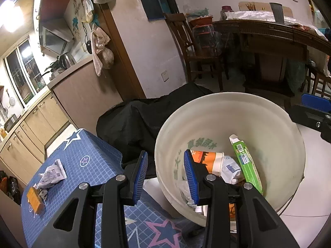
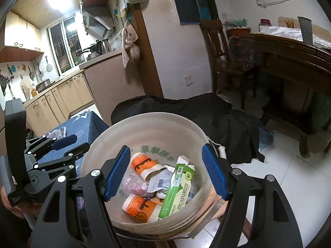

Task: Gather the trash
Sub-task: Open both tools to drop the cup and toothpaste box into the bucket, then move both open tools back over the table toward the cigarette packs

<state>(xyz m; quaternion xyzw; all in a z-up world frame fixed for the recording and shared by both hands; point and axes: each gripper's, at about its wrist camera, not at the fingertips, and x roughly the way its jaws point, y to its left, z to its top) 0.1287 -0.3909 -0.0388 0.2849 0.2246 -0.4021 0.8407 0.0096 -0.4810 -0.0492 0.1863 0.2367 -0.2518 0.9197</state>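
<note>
We have both claws over the white bucket (image 2: 144, 128), and neither carries anything: the left claw (image 1: 165, 177) stands partly open with only air between its blue pads, the right claw (image 2: 163, 171) stands wide, also bare. The bucket already holds two orange paper cups (image 2: 140, 206), a green carton (image 2: 178, 188), a crumpled white wrapper (image 2: 160, 183) and some clear plastic. What remains for us lies on the blue star-patterned surface (image 1: 86, 155) beside the bucket: a crumpled white wrapper (image 1: 51, 175) and, nearer the edge, a small orange packet (image 1: 35, 200)

Our worries from here, as we judge them:

- The surface looks like a soft cover. A claw closing low on the flat packet could pinch the fabric with it and drag the other scrap off the edge
- The packet sits close to the edge, so a nudge from a pad before the pinch is made could push it onto the floor
- The crumpled wrapper is light and springy; a shallow pinch may let it slip on the way to the bucket
- The left claw is partly over the bucket rim; swinging it toward the surface without lifting first could knock the bucket, which seems perched on a small stand, though we cannot tell how steady it is
- The two claws are close together, so one crossing could strike the other
</note>
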